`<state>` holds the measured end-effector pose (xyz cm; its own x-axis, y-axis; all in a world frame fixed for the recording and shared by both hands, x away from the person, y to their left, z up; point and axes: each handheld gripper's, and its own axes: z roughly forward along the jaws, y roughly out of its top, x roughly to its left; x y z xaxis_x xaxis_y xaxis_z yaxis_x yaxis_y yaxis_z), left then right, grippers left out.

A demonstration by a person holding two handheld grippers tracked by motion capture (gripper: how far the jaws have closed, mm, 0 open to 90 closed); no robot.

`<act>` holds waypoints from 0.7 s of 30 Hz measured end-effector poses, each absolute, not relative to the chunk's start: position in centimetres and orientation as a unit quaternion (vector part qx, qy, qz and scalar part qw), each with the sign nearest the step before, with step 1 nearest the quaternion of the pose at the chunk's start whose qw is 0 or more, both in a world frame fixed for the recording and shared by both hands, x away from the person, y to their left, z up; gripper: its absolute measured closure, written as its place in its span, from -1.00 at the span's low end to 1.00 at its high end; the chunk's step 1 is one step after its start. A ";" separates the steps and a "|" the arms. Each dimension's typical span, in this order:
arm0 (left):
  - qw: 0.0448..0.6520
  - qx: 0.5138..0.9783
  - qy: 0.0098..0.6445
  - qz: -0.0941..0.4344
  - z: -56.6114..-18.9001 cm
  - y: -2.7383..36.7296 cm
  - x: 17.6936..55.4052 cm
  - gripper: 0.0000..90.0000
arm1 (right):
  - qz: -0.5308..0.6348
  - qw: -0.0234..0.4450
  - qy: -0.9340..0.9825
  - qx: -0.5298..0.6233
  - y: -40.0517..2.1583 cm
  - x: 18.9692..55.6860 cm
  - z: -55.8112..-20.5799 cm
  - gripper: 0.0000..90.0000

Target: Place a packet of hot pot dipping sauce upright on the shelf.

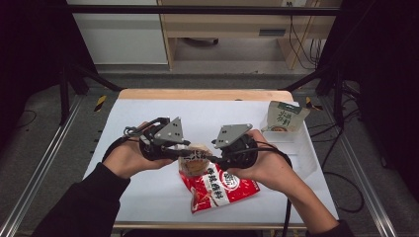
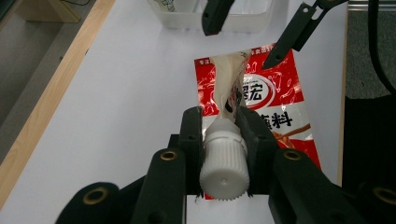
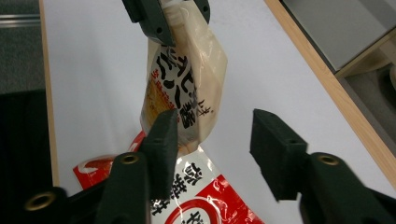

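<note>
A cream spout pouch [image 1: 193,160] with black lettering hangs above a red seasoning packet [image 1: 217,187] that lies flat on the white table. My left gripper [image 2: 219,119] is shut on the pouch's white ribbed cap [image 2: 224,158], so the pouch body [image 2: 229,79] dangles from it. In the right gripper view the same pouch [image 3: 182,79] hangs from the left gripper [image 3: 175,11] at the top. My right gripper [image 3: 215,126] stands open around the pouch's lower end, with one jaw beside its bottom corner and the other well apart. From above, the two grippers [image 1: 185,154] [image 1: 217,159] face each other.
A green and white pouch [image 1: 284,117] stands upright at the back right in a clear plastic container [image 1: 296,143]. The table's wooden edge [image 1: 197,94] runs along the far side. Metal rails [image 1: 44,163] flank the table.
</note>
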<state>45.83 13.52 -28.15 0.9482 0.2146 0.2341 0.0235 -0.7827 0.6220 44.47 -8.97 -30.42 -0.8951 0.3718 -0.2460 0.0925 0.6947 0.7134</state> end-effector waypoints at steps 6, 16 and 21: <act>0.321 0.934 0.053 0.147 -28.3 13.2 45.6 0.62 | 0.343 0.185 0.915 0.105 -8.5 45.0 -30.3 -0.20; 0.317 0.936 0.040 0.145 -28.6 12.9 45.6 0.62 | 0.304 0.164 0.936 0.063 -7.7 45.6 -29.9 -0.26; 0.319 0.937 0.037 0.140 -28.9 12.8 45.5 0.62 | 0.289 0.159 0.943 0.048 -7.3 46.0 -30.0 -0.10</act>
<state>45.55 12.79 -28.89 0.9579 0.1586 0.2393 -0.0206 -0.7935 0.6083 45.96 -7.31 -29.96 -0.9450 0.1818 -0.2720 -0.0018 0.8285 0.5600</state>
